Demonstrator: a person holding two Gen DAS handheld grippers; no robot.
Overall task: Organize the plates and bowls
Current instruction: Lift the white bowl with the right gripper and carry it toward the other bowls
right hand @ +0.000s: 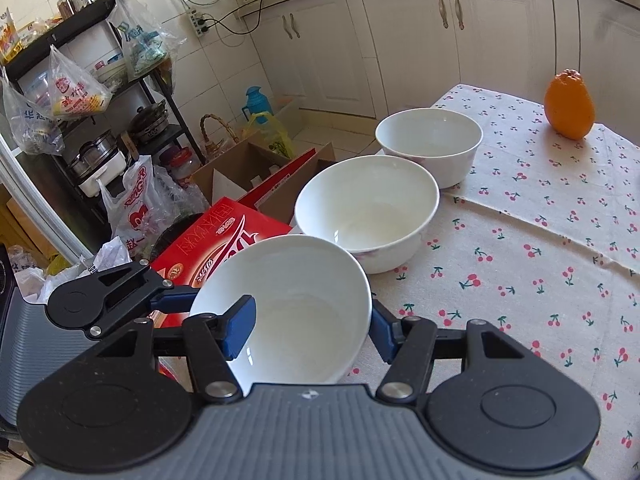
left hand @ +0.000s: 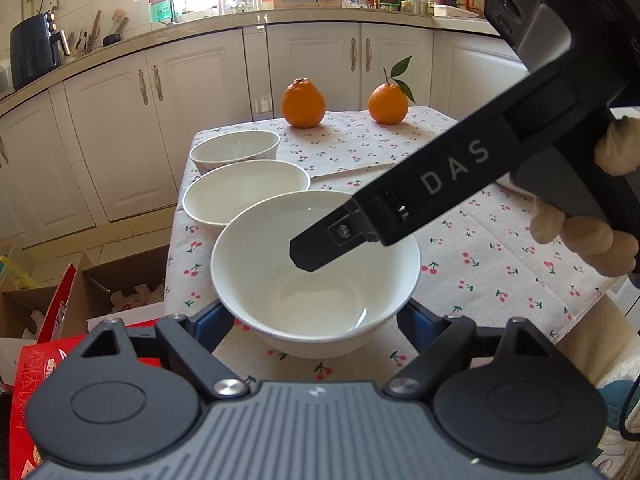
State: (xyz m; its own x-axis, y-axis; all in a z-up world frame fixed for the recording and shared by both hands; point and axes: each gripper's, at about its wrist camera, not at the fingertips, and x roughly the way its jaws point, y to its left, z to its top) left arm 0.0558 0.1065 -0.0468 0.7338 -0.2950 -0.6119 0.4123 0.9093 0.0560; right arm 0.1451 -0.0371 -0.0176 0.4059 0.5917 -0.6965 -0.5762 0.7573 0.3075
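Note:
Three white bowls stand in a row along the left edge of the cherry-print table. The near bowl [left hand: 316,276] sits between the open fingers of my left gripper [left hand: 316,320], one finger on each side of it. My right gripper [right hand: 310,328] is open, with its left finger inside the near bowl [right hand: 292,300] and its right finger outside the rim. In the left wrist view the right gripper's finger [left hand: 320,248] reaches over this bowl. The middle bowl [left hand: 246,196] [right hand: 368,208] and the far bowl [left hand: 236,148] [right hand: 430,140] stand free.
Two oranges [left hand: 303,102] [left hand: 388,103] sit at the table's far edge; one shows in the right wrist view [right hand: 569,106]. A red box [right hand: 224,236] and cardboard boxes [left hand: 60,304] crowd the floor left of the table. White cabinets [left hand: 168,120] stand behind.

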